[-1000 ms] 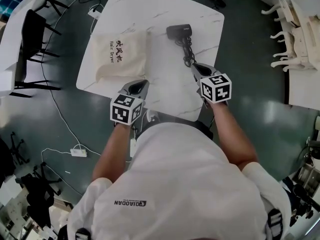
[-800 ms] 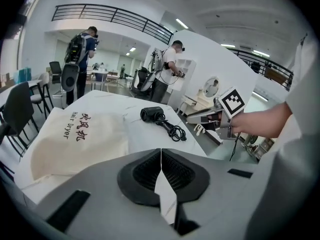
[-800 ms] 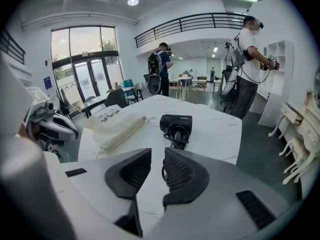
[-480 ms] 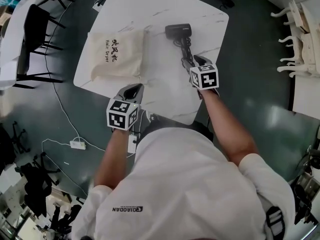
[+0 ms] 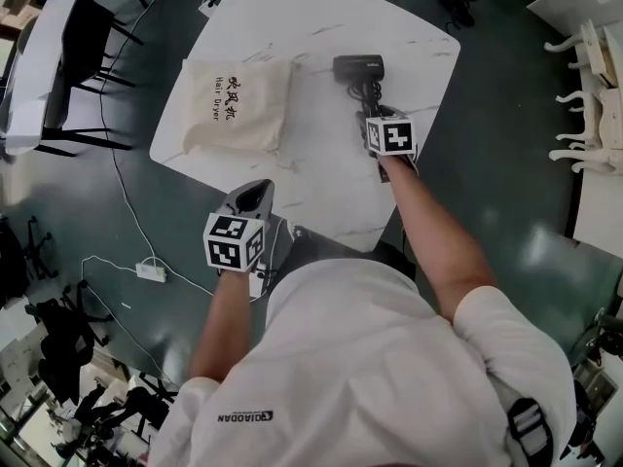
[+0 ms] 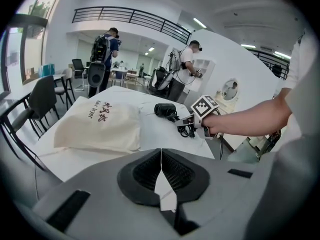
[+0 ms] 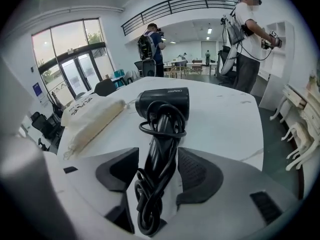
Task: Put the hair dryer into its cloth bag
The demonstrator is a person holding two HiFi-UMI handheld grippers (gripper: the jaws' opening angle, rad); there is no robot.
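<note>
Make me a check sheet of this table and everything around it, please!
Surface: white table with grey veins.
Job's things: cloth bag lying flat, left; black hair dryer right, apart from it.
Clutter: nothing seen.
Claws: left claw shut, empty, at the table's near edge; right claw open, just been opening, hair dryer's handle between its jaws, not squeezed.
Cables: cord bundled round the handle; white cable and power strip on floor.
Surroundings: black chairs, people standing far off.

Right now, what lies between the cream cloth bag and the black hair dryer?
Nothing: the head view shows only bare white marble table between the cream cloth bag and the black hair dryer.
</note>
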